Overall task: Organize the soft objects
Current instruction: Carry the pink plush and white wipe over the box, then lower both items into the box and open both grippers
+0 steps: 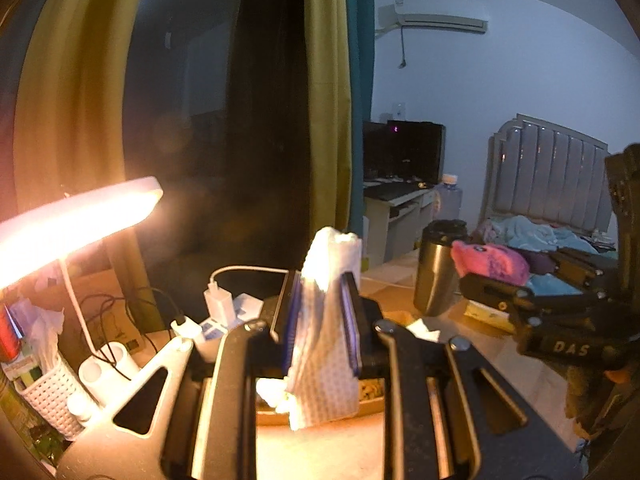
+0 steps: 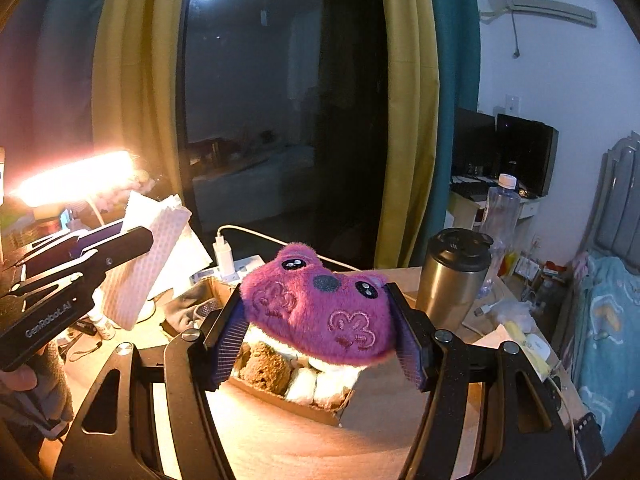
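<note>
My left gripper [image 1: 322, 316] is shut on a white waffle-textured cloth [image 1: 326, 344], which hangs down from the pads above the desk. The same cloth [image 2: 140, 264] shows at the left of the right wrist view, pinched by the left gripper [image 2: 136, 236]. My right gripper [image 2: 316, 336] is shut on a pink plush toy [image 2: 320, 312] with embroidered flowers, held just above a cardboard box [image 2: 304, 396] that holds brown and white soft items. In the left wrist view the pink plush toy [image 1: 490, 262] appears at the right between the right gripper's fingers [image 1: 496, 292].
A lit desk lamp [image 1: 76, 220] glows at the left above a white basket [image 1: 48, 396] and cables. A charger [image 2: 222, 258], a steel tumbler [image 2: 456, 276] and a clear bottle [image 2: 500, 212] stand behind the box. A bed [image 1: 548, 236] lies at the far right.
</note>
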A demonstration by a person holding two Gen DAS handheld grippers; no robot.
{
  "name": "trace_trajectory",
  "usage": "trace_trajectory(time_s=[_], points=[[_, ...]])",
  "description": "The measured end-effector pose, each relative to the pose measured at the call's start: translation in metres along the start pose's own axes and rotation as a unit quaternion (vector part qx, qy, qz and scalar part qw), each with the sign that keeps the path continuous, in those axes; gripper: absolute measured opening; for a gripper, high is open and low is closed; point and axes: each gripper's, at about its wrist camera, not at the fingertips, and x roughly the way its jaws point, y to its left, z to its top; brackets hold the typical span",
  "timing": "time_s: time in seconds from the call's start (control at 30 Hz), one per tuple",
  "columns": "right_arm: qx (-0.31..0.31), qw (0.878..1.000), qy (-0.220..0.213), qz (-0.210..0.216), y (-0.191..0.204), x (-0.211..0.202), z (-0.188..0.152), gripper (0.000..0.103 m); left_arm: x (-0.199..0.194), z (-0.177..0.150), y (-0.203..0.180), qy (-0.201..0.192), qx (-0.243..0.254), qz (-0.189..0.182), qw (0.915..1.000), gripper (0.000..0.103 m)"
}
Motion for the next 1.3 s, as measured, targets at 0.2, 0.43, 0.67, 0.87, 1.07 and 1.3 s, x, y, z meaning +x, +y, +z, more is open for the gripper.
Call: trace_trajectory(time_s=[0.2,0.43,0.67,0.87,1.07,1.3], points=[[0.004,1.0,0.01,0.001,-0.007,0.021,0.0,0.069,0.026,-0.003,0.009,0.009,-0.009,0.002,0.9999,0.02],[0.005,1.0,0.024,0.002,-0.017,0.055,-0.006,0.069,0.055,-0.015,0.009,0.018,-0.004,0.003,0.9998,0.02],[0.01,0.999,0.052,0.007,-0.021,0.093,-0.022,0.069,0.094,-0.035,0.018,0.052,-0.016,0.007,0.9985,0.02],[0.019,0.997,0.074,0.018,-0.023,0.119,-0.032,0.069,0.121,-0.051,0.023,0.08,-0.023,0.006,0.9965,0.02],[0.027,0.995,0.096,0.028,-0.025,0.145,-0.046,0.07,0.145,-0.07,0.023,0.122,-0.029,0.003,0.9921,0.022],[0.026,0.994,0.099,0.032,-0.023,0.153,-0.054,0.085,0.159,-0.083,0.029,0.16,-0.046,0.014,0.9859,0.054]])
